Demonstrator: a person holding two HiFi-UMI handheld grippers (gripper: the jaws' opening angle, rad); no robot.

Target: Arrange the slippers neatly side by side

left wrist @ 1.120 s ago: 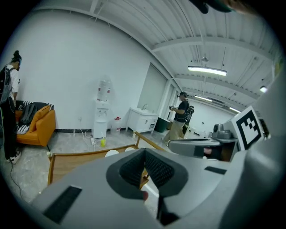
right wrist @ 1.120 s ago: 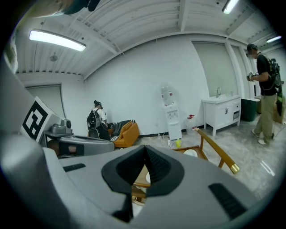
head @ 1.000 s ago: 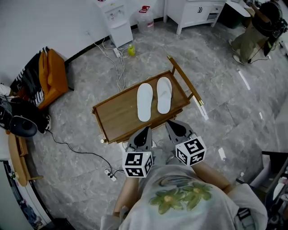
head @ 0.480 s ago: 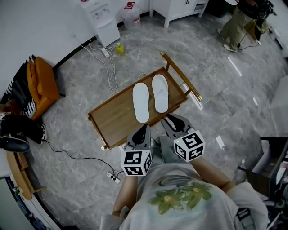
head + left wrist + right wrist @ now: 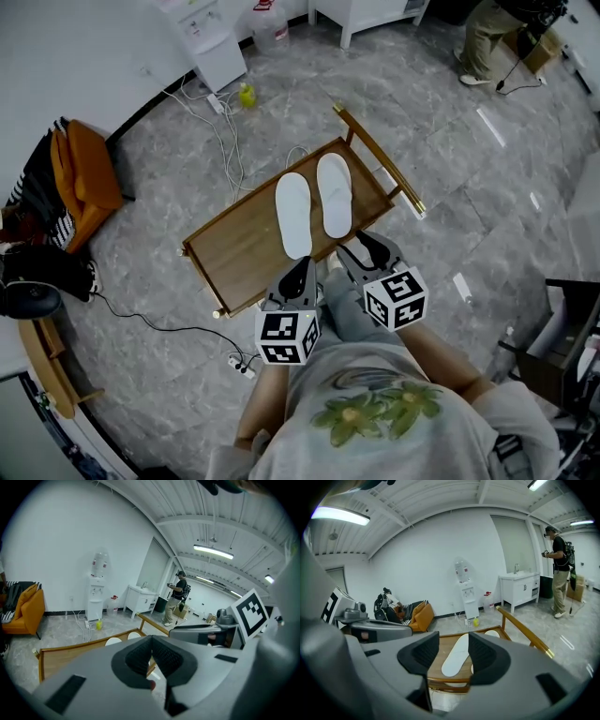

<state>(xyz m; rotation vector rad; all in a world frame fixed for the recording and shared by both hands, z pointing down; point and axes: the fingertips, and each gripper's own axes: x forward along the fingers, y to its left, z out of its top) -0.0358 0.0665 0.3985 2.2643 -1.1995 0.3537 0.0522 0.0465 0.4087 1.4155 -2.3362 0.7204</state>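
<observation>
Slippers (image 5: 293,214) lie side by side on wooden tray (image 5: 234,248). Left gripper (image 5: 304,269) clenched, empty. Right gripper (image 5: 364,248) released, jaws just been opening, nothing between. Cubes (image 5: 288,337) bear black-white markers.

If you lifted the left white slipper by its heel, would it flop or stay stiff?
Probably floppy: the slipper looks thin and flat, so its toe would likely droop. Likely light for its size, being so thin. Lying flat on the table, it should slide rather than roll or tip if pushed.
</observation>
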